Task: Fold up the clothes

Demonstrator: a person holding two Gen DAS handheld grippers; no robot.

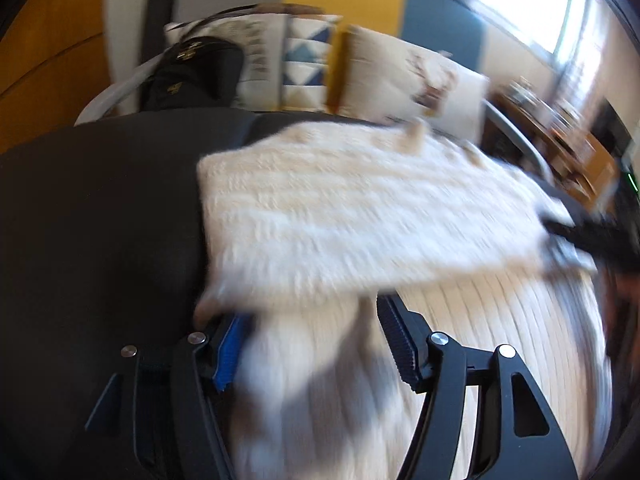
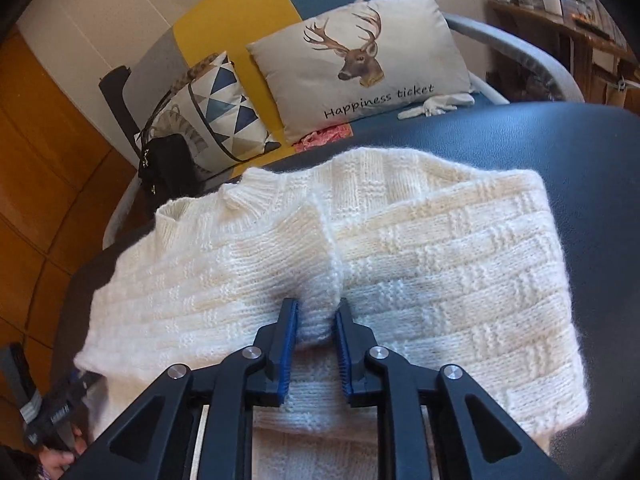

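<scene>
A cream knitted sweater (image 2: 400, 264) lies partly folded on a black padded surface (image 2: 580, 160). My right gripper (image 2: 316, 320) is shut on a bunched ridge of the sweater's knit at its near middle. In the blurred left wrist view the sweater (image 1: 360, 208) has a folded flap lying across it. My left gripper (image 1: 308, 332) has its jaws wide apart with a hanging part of the sweater between them; its fingers (image 1: 230, 344) do not press the cloth. The right gripper shows in the left wrist view at the right edge (image 1: 580, 236).
A deer-print cushion (image 2: 360, 60) and a triangle-pattern cushion (image 2: 216, 108) lean on a sofa behind the surface. A black bag (image 2: 168, 164) sits at the sofa's left end. A wooden shelf (image 2: 560, 12) stands at the right. Wooden panels fill the left.
</scene>
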